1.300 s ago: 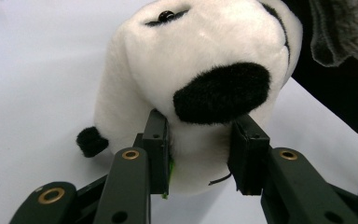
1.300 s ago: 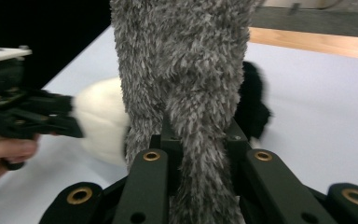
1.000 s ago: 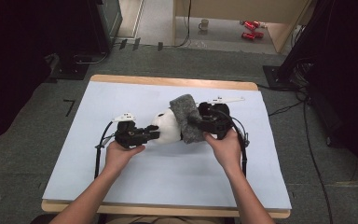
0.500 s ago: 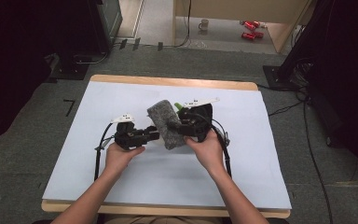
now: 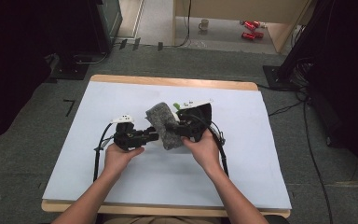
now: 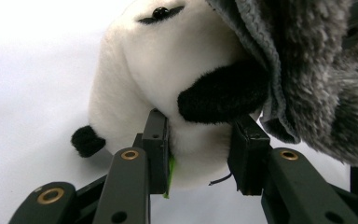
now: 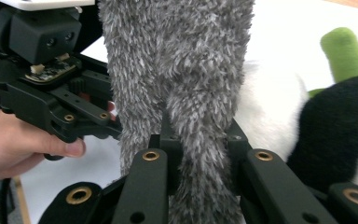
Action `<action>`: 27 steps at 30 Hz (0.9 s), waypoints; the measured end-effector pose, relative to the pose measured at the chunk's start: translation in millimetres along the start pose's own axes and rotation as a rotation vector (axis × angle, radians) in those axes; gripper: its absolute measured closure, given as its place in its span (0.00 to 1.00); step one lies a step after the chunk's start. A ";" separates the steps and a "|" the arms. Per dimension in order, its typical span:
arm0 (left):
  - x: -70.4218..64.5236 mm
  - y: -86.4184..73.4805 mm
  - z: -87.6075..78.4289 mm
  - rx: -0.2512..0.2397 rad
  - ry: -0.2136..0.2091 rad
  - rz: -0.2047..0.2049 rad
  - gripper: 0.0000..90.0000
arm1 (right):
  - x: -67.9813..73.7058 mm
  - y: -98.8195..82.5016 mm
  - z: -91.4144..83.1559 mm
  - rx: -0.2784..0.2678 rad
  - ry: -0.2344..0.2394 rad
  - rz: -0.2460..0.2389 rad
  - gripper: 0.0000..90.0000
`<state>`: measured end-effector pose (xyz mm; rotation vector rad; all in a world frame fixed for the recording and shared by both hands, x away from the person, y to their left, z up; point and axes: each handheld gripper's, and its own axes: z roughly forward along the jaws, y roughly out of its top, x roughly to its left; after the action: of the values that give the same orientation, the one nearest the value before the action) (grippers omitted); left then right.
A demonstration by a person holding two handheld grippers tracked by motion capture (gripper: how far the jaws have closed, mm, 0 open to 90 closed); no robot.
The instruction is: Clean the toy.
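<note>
A plush panda [image 6: 158,70], white with black limbs and a green part [image 7: 345,51], lies at the middle of the white sheet [image 5: 121,102]. My left gripper [image 6: 200,135] is shut on its white body just under a black paw, and its jaws have just closed a little more. A grey fuzzy cloth piece [image 5: 165,126] hangs over the panda's head and hides most of it from above. My right gripper [image 7: 198,135] is shut on a fold of this grey cloth [image 7: 177,56], close to the left gripper [image 5: 151,135].
The sheet covers a wooden table [image 5: 168,82] with free room on all sides of the hands. Black cables [image 5: 98,154] trail from both grippers toward the near edge. A mug [image 5: 205,23] and red cans [image 5: 249,28] are on the floor beyond.
The right hand has carried the grey cloth leftward and a little down, from beside the panda to over it. The left hand has stayed put.
</note>
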<state>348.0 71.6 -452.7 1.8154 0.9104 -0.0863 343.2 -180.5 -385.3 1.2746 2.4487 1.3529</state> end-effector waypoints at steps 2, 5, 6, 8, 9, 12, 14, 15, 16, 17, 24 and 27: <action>2.4 0.2 -1.0 0.002 0.001 -0.007 0.71 | -3.4 -0.4 -2.2 0.001 -0.014 0.001 0.85; 7.4 1.2 -3.1 0.002 0.001 -0.020 0.72 | -12.0 -1.9 -9.0 0.001 -0.068 0.015 0.85; 9.0 1.6 -3.8 0.002 -0.004 -0.025 0.72 | -16.5 -2.8 -12.2 0.003 -0.093 0.019 0.85; 9.7 2.9 -3.3 -0.003 -0.013 -0.024 0.72 | -27.3 -5.2 -19.3 0.000 -0.109 0.042 0.86; 9.1 4.3 -2.9 -0.001 -0.015 -0.018 0.72 | -32.6 -6.1 -22.9 -0.005 -0.099 0.067 0.87; 10.0 8.5 -2.9 0.006 -0.018 -0.009 0.72 | -41.3 -7.1 -32.6 -0.018 -0.103 0.091 0.87; 12.3 9.4 -3.0 0.006 -0.020 -0.012 0.73 | -44.9 -7.8 -39.5 -0.027 -0.117 0.098 0.87; 13.2 9.8 -2.9 0.007 -0.023 -0.015 0.73 | -46.4 -8.2 -41.8 -0.032 -0.120 0.103 0.87; 13.7 10.3 -2.6 0.004 -0.024 -0.018 0.73 | -48.6 -8.9 -44.8 -0.038 -0.125 0.109 0.87; 14.2 10.9 -2.5 0.004 -0.025 -0.018 0.73 | -51.2 -9.8 -48.1 -0.045 -0.133 0.116 0.87; 17.7 14.6 -0.2 0.003 -0.023 -0.012 0.73 | -75.4 -21.4 -68.0 -0.087 -0.180 0.193 0.86; 19.3 15.7 0.4 0.005 -0.025 -0.012 0.74 | -82.2 -26.4 -71.4 -0.097 -0.195 0.209 0.86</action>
<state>371.4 79.2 -449.5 1.8100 0.9047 -0.1184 350.5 -292.4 -386.4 1.5919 2.1451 1.3029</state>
